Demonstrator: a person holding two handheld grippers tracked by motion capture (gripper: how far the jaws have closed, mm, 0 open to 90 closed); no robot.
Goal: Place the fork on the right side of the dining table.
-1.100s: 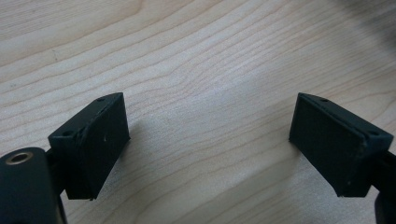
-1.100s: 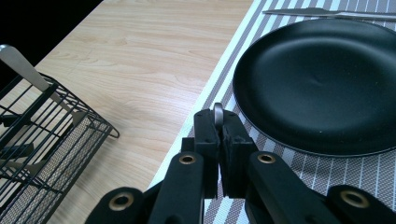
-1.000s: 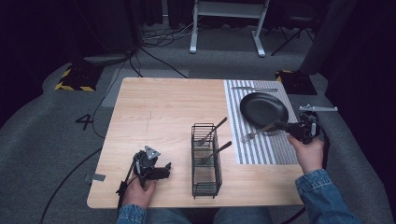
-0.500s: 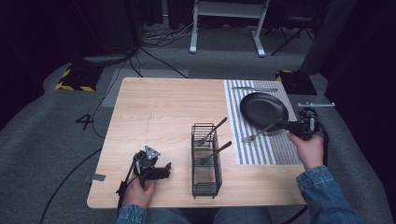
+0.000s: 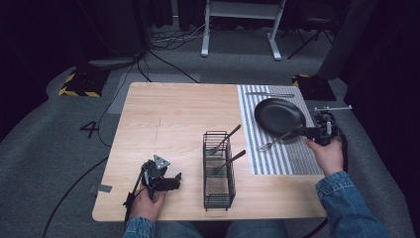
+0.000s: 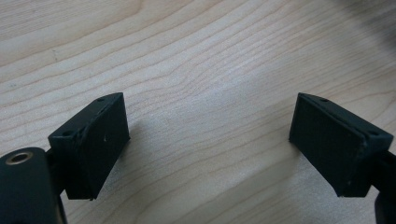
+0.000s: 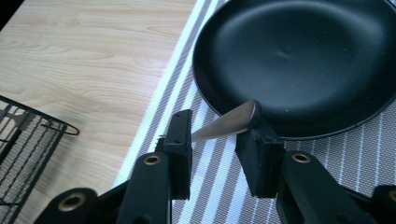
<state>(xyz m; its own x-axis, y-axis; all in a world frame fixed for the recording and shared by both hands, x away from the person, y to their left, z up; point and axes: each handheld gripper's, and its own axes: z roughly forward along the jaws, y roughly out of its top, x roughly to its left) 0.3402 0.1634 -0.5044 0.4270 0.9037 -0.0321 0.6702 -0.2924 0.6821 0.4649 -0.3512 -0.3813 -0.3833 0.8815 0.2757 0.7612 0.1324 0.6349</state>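
On the high view, the right gripper point(image 5: 311, 133) sits at the right edge of the tabletop point(image 5: 173, 119), just beside the black frying pan point(image 5: 280, 117), which rests on the striped placemat point(image 5: 285, 161). A piece of metal cutlery point(image 5: 274, 143) lies on the placemat with its handle end raised against the pan's rim. In the right gripper view, that handle point(image 7: 226, 123) slants between the two jaws; the jaws have just been opening and stand partly apart, with the left pad clear of the metal and the handle's tip resting on top of the right jaw, so it is no longer clamped. The left gripper point(image 5: 172, 181) rests near the front left of the tabletop, its jaws spread wide over bare wood with nothing between them. A wire basket point(image 5: 218, 191) stands between the two grippers and holds two utensils point(image 5: 225, 141). Another piece of cutlery point(image 5: 270, 94) lies at the far end of the placemat.
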